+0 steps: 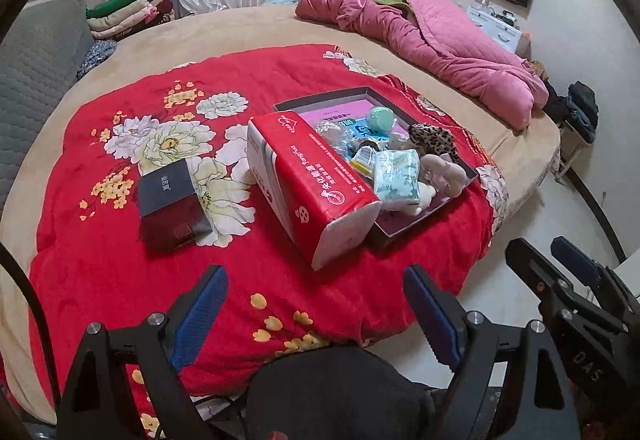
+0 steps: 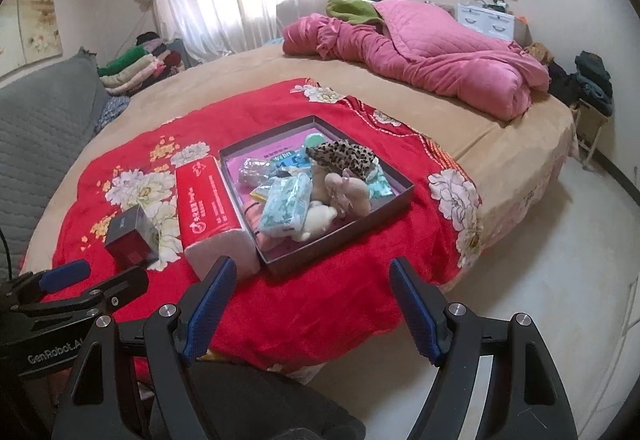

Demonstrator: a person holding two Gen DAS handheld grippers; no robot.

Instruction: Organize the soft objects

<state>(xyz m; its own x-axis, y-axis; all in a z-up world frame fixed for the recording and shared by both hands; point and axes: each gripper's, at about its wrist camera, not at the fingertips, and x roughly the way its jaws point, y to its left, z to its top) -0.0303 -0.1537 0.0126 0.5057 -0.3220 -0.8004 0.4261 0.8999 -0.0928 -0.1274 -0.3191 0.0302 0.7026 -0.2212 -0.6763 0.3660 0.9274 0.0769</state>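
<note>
You hold both grippers above the near edge of the bed, and neither has anything in it. Your left gripper stands with its blue-padded jaws wide apart over the red floral blanket, nothing between them. Your right gripper is likewise spread wide and empty, hanging over the blanket's near edge, just in front of the box.

The soft things are gathered in a shallow dark open box lying on the blanket. Inside it you can see a leopard-print cloth toward the far side, a beige plush toy in the middle, a cream plush toy just beside it at the near side, a green-and-white tissue pack touching the cream toy, and a pale green ball at the far end. Other small packets lie among them, too jumbled to name.

A red pack of tissues lies on the blanket against the box's left wall, its white open end toward you. Further left, well apart from the box, sits a small dark-and-red carton.

At the far side of the bed lies a bundled pink quilt, and folded blankets are stacked by the curtain.
</note>
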